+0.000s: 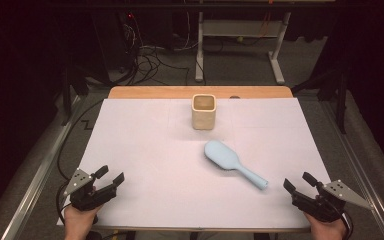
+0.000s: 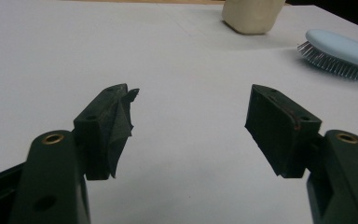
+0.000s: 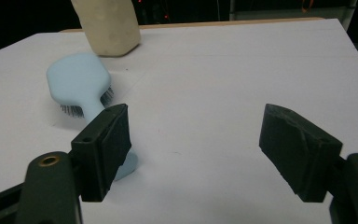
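Hairbrush (image 1: 232, 162): light blue, bristles down on white table cover (image 1: 145, 150), handle toward my right gripper (image 1: 300, 186). Right gripper: near handle tip, jaws wide apart, nothing held. My left gripper (image 1: 111, 175): well apart at near-left corner, jaws apart, nothing held. Beige cup (image 1: 203, 111): upright beyond brush.

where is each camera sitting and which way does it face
High view: above the person's side, looking forward and down on the table; both hands, left gripper and right gripper at the near corners.
Left gripper view: low, looking along its open jaws across the table toward the brush and cup.
Right gripper view: low, looking along its open jaws at the brush handle and cup.
All three share the bristle-down brush and the cup.
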`<state>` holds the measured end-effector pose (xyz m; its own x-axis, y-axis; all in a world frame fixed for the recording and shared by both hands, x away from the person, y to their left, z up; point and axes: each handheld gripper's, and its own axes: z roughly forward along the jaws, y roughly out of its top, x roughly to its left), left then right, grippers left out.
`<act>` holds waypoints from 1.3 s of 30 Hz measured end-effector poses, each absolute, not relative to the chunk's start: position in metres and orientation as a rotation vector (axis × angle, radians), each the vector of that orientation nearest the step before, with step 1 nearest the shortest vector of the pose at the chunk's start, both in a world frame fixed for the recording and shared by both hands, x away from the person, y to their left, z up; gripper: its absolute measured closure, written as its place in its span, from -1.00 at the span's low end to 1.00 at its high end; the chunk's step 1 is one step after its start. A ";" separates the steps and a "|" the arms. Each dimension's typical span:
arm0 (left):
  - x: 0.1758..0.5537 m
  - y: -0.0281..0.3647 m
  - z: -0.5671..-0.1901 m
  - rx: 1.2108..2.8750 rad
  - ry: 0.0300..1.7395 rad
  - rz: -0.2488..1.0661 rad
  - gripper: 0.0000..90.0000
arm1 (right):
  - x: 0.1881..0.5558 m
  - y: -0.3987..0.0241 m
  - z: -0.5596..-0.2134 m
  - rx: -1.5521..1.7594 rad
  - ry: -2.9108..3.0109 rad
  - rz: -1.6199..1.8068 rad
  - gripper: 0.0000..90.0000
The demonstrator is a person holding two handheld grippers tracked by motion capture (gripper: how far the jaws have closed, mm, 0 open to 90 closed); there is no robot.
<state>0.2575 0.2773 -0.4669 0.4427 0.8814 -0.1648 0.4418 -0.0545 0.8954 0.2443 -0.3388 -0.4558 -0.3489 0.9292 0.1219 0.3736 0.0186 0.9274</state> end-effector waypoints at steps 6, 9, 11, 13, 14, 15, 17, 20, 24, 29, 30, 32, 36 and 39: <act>0.257 0.277 -0.468 1.676 1.163 0.533 -0.29 | 0.244 -0.338 -0.455 1.326 1.756 1.327 -0.44; 0.257 0.277 -0.468 1.679 1.162 0.532 -0.29 | 0.244 -0.338 -0.455 1.325 1.756 1.323 -0.44; 0.257 0.277 -0.467 1.679 1.162 0.533 -0.29 | 0.243 -0.338 -0.455 1.323 1.754 1.321 -0.44; 0.258 0.277 -0.467 1.679 1.161 0.533 -0.29 | 0.244 -0.338 -0.455 1.325 1.754 1.322 -0.44; 0.258 0.277 -0.467 1.680 1.160 0.535 -0.29 | 0.244 -0.338 -0.455 1.325 1.754 1.322 -0.44; 0.258 0.276 -0.467 1.682 1.161 0.533 -0.29 | 0.244 -0.339 -0.456 1.327 1.753 1.322 -0.44; 0.259 0.276 -0.468 1.685 1.162 0.531 -0.29 | 0.244 -0.339 -0.456 1.333 1.750 1.326 -0.44; 0.258 0.276 -0.467 1.689 1.159 0.533 -0.29 | 0.242 -0.339 -0.455 1.335 1.747 1.331 -0.44; 0.257 0.277 -0.467 1.681 1.159 0.535 -0.29 | 0.238 -0.339 -0.453 1.325 1.740 1.345 -0.44; 0.257 0.276 -0.467 1.685 1.154 0.536 -0.29 | 0.237 -0.338 -0.453 1.332 1.740 1.346 -0.45; 0.257 0.276 -0.467 1.686 1.153 0.535 -0.29 | 0.237 -0.339 -0.453 1.330 1.735 1.352 -0.44; 0.257 0.276 -0.467 1.687 1.153 0.535 -0.29 | 0.237 -0.339 -0.453 1.326 1.734 1.352 -0.45; 0.257 0.276 -0.467 1.684 1.155 0.535 -0.29 | 0.237 -0.340 -0.452 1.324 1.734 1.354 -0.44; 0.257 0.276 -0.467 1.686 1.155 0.533 -0.29 | 0.237 -0.339 -0.452 1.312 1.740 1.357 -0.44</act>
